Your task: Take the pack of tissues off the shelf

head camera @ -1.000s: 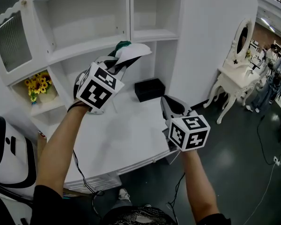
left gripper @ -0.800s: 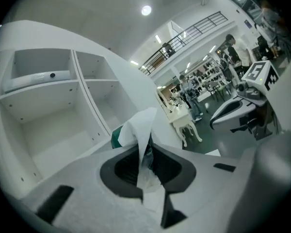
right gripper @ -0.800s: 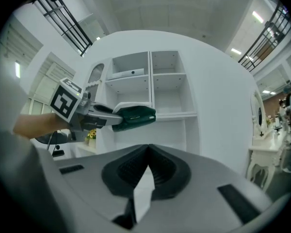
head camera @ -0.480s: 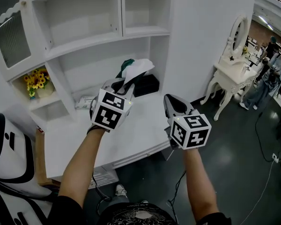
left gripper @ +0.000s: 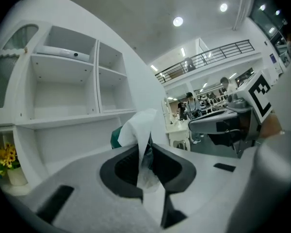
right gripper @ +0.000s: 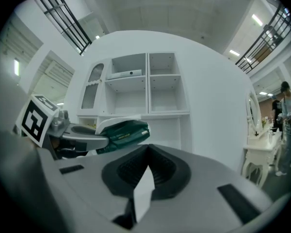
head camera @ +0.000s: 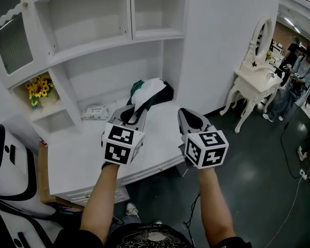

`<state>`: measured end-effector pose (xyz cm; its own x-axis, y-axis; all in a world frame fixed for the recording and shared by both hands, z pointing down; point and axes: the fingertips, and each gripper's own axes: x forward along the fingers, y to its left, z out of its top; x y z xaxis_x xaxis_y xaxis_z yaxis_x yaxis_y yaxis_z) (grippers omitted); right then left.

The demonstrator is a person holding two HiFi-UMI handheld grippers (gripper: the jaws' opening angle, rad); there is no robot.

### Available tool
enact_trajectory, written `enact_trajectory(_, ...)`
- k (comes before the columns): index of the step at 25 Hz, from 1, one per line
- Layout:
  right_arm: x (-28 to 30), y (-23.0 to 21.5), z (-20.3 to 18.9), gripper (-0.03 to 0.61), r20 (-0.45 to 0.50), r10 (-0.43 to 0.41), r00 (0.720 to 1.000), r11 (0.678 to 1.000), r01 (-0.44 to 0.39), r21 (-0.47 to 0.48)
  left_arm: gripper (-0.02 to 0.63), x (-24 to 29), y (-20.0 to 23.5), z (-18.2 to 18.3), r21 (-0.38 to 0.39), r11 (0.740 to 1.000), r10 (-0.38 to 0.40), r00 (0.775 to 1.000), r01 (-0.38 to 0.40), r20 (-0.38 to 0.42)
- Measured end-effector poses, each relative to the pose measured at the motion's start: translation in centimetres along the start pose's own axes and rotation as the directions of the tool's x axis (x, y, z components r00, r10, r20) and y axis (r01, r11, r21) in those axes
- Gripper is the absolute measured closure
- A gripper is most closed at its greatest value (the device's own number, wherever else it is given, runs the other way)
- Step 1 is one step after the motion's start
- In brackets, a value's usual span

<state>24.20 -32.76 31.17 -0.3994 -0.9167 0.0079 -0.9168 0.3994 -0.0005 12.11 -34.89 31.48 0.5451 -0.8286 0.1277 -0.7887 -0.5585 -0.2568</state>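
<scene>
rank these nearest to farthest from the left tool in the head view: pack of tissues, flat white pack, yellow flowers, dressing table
1. pack of tissues: clamped in the left tool.
2. flat white pack: on the desk, to its left.
3. yellow flowers: farther left.
4. dressing table: far right, well beyond the others.

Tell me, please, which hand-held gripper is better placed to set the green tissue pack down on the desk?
Left. The left hand-held gripper has the green tissue pack clamped above the white desk; the right hand-held gripper is shut and empty beside it.
</scene>
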Motion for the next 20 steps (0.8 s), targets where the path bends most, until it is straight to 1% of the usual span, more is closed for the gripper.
enact_trajectory(4,-0.2,0.1,-0.3,0.575,-0.003,-0.007,1.0,1.0,0.007,-0.02,0.551,-1.2,0.7,-0.9,-0.032,0.999,0.035,0.999,-0.035,0.0)
enact_trajectory(8,-0.2,0.3,-0.5,0.575,0.0,-0.006,1.0,1.0,0.006,-0.018,0.551,-1.9,1.7,-1.4,-0.044,0.997,0.063,0.998,-0.063,-0.004)
enact_trajectory(20,-0.3,1.0,-0.7,0.575,-0.006,-0.001,1.0,1.0,0.001,-0.022,0.551,-2.4,1.8,-1.8,-0.056,0.996,0.07,0.998,-0.07,-0.003)
